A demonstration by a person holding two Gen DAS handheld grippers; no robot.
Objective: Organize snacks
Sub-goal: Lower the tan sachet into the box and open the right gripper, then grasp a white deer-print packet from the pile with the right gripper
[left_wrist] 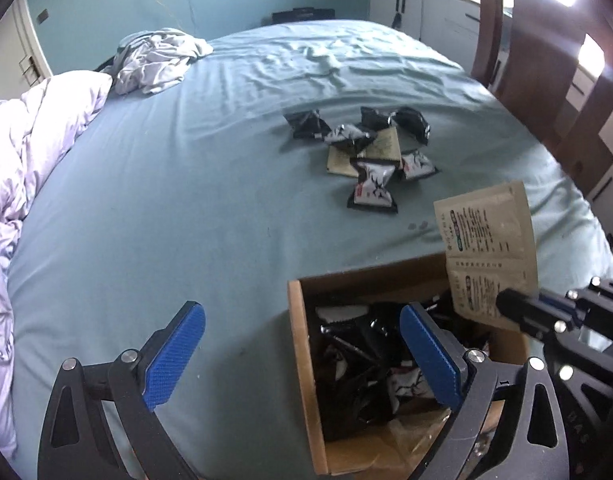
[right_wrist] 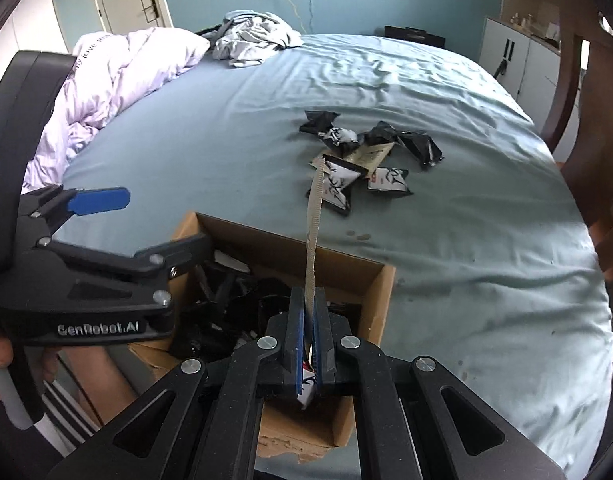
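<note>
Kraft-paper flat sachet (left_wrist: 488,248) pinched in right tongs (right_wrist: 308,336); cardboard box (right_wrist: 380,292) below.

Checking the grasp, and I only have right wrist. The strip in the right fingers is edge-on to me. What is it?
Observer: Left wrist shows its face. It is a flat beige sachet with printed text, pinched at its lower edge by the right gripper.
Operator: Other hand holding anything?
Observer: No. The left gripper is wide open and empty, with one finger over the cardboard box and the other over the bed sheet beside it.
</note>
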